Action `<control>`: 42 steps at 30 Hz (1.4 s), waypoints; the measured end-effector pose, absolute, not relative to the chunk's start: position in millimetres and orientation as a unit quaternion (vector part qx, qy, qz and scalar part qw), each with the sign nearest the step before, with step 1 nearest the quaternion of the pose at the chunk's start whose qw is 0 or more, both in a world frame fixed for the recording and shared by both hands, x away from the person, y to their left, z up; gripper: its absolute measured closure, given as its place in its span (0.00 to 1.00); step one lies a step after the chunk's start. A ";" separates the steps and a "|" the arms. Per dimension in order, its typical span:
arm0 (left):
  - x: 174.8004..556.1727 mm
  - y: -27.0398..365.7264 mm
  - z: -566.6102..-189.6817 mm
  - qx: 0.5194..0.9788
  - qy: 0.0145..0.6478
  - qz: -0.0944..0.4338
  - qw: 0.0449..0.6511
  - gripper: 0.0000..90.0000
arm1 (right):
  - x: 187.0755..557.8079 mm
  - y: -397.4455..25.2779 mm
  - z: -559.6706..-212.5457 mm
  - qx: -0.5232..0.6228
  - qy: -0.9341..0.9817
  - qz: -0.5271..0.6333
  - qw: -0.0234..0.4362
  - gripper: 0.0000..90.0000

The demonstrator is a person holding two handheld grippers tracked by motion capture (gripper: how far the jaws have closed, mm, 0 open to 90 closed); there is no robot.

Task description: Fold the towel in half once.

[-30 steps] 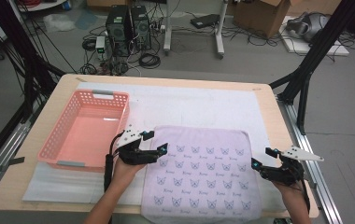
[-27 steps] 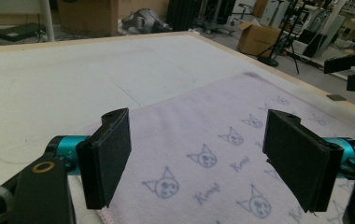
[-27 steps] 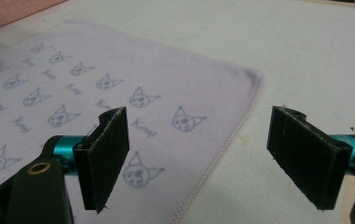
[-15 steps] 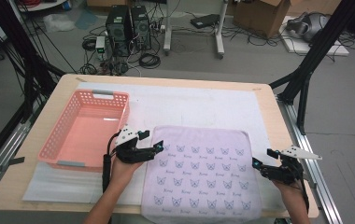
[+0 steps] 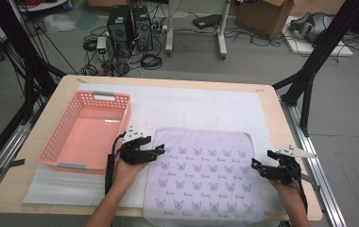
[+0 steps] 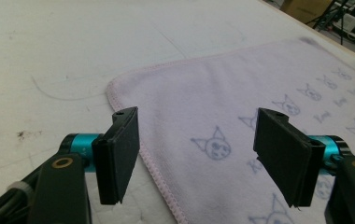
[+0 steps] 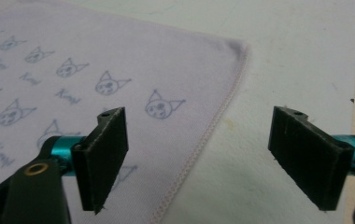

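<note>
A lilac towel (image 5: 206,172) printed with small cat faces lies flat on the white mat (image 5: 192,106). My left gripper (image 5: 158,149) hovers open over the towel's left edge near its far left corner; the left gripper view has that hem (image 6: 143,156) running between the jaws of the left gripper (image 6: 203,161). My right gripper (image 5: 259,165) is open beside the towel's right edge. In the right gripper view the right hem (image 7: 203,140) passes between the jaws of the right gripper (image 7: 208,161), with the towel's far right corner (image 7: 241,49) ahead. Neither gripper holds anything.
A pink plastic basket (image 5: 59,137) stands empty on the left of the table, just left of my left hand. The wooden table edge (image 5: 291,142) runs close to my right gripper. Black frame legs, cables and computers stand on the floor beyond the table.
My left gripper has slid slightly left and back toward the towel's left edge. The right gripper has barely moved. The towel lies as before.
</note>
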State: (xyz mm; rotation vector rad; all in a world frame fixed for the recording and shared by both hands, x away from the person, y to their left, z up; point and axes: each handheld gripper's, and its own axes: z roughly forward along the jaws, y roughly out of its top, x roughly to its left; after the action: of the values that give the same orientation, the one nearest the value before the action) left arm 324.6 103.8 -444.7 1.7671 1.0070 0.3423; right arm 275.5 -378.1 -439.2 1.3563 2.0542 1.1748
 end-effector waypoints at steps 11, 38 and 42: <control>330.6 103.3 -449.7 0.740 0.431 0.148 0.495 0.39 | 280.3 -364.5 -442.9 0.490 0.748 0.403 0.194 0.22; 332.9 81.0 -451.9 0.787 0.429 0.193 0.398 0.60 | 293.5 -358.8 -449.3 0.529 0.740 0.354 0.218 0.58; 326.6 73.3 -451.7 0.812 0.377 0.203 0.397 0.86 | 297.1 -359.4 -448.8 0.529 0.742 0.350 0.216 0.70</control>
State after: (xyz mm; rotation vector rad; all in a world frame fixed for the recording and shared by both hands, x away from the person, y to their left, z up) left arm 326.6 73.3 -451.7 2.0569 0.9557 0.5138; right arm 297.1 -359.4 -448.8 1.4656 2.0570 0.9708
